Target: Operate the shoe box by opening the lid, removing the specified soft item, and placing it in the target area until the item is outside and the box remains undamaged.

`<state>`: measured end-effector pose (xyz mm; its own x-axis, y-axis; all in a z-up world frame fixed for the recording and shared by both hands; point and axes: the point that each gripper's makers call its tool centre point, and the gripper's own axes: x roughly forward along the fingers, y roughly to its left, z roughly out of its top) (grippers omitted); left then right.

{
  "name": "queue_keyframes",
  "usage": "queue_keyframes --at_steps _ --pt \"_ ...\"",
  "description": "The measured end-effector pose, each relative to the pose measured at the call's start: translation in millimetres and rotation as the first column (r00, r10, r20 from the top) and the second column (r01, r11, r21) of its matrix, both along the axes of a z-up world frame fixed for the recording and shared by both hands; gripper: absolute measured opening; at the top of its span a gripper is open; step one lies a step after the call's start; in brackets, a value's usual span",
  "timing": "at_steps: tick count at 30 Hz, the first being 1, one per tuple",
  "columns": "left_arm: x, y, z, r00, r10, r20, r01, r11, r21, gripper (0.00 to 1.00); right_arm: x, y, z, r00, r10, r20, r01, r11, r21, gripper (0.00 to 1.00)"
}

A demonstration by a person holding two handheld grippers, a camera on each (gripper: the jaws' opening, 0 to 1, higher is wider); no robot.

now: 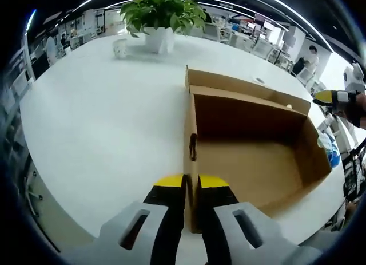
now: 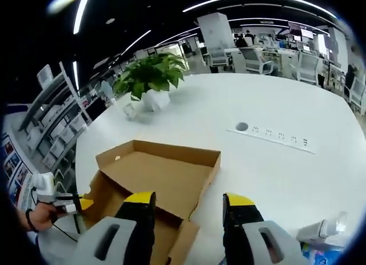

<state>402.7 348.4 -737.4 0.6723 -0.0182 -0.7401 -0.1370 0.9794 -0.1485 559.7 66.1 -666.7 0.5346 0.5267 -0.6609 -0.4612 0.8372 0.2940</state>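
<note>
1. In the left gripper view, a small white cup [image 1: 120,48] stands far off on the round white table [image 1: 103,127], just left of a leafy green plant in a white pot [image 1: 159,24].
2. Nearer, the left gripper [image 1: 192,182], grey with yellow-capped black jaws, has its tips pinched onto the near side wall of the open brown cardboard shoe box [image 1: 251,162]; the wall's edge runs up between the two tips.
3. The box lies on the table with its lid flap folded back on the far side, and its floor looks bare (no soft item can be made out inside, though the near corner is hidden behind the jaws).
4. At the right edge of that view the right gripper [image 1: 326,97] reaches in above the box's far corner, and a blue-and-white object [image 1: 330,149] lies just outside the box's right wall; it is too small to identify.
5. In the right gripper view, a person's hand [image 2: 40,210] holds the other gripper at the box's left end.
6. The right gripper's own jaws stand spread apart and released, gripping nothing; its left jaw is over the box's wall, its right jaw over bare table.
7. Beyond, a white power strip [image 2: 274,136] is set into the tabletop.
</note>
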Motion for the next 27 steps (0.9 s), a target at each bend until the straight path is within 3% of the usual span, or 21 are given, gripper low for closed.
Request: queue_keyframes --at_steps 5,10,18,27 --pt "0.7 0 -1.6 1.000 0.000 0.000 0.000 1.000 -0.001 0.06 17 5 -8.5 1.000 -0.013 -0.019 0.013 1.000 0.005 0.42" --pt "-0.3 -1 -2.2 1.000 0.010 -0.001 -0.010 1.000 -0.005 0.06 30 10 -27.2 0.999 -0.001 -0.039 0.000 0.999 -0.039 0.40" --pt "-1.5 -1 -2.4 1.000 0.003 -0.005 -0.002 1.000 0.012 0.06 59 9 -53.7 0.995 -0.059 -0.082 0.054 0.997 -0.062 0.34" --pt "-3.6 -2 -2.8 1.000 -0.001 -0.007 0.001 1.000 0.020 0.05 72 5 -74.7 0.986 -0.101 -0.135 0.088 0.991 -0.101 0.26"
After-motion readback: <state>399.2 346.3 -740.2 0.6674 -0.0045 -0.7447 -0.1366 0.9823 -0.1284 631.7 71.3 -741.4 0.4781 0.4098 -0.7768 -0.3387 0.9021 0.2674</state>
